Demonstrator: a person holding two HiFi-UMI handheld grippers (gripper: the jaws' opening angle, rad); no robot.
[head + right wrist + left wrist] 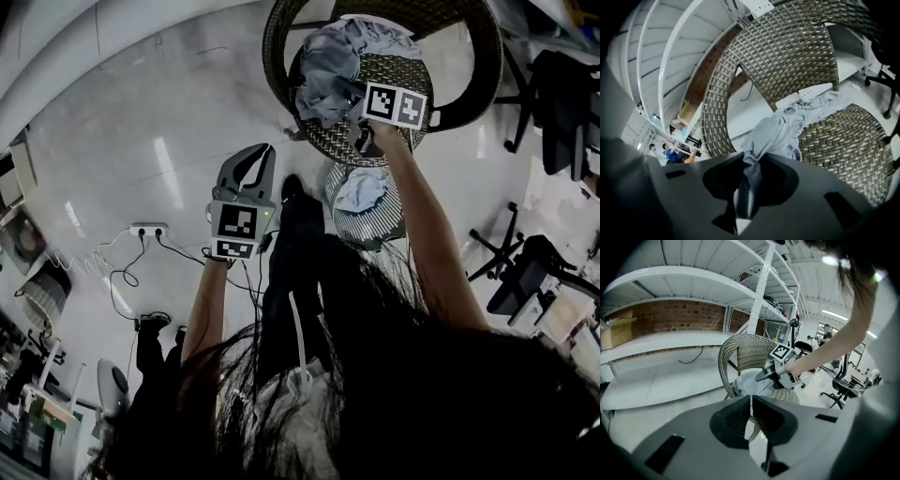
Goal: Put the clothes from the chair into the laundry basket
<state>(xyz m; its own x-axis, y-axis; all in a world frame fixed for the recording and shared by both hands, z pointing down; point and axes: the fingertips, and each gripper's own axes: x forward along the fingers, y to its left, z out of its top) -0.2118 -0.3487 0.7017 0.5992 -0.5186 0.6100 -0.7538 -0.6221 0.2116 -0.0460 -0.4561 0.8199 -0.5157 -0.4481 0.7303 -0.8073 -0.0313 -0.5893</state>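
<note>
Slippage worries me: my right gripper (747,187) clamps only a thin fold of grey shirt (783,131), which the wicker chair (843,140) could snag; my left gripper (751,418) is closed on nothing.

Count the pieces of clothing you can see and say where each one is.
2. A grey garment lies on the wicker chair, pinched in the right gripper; a pale garment lies in the laundry basket. More may be hidden within the chair's heap.
</note>
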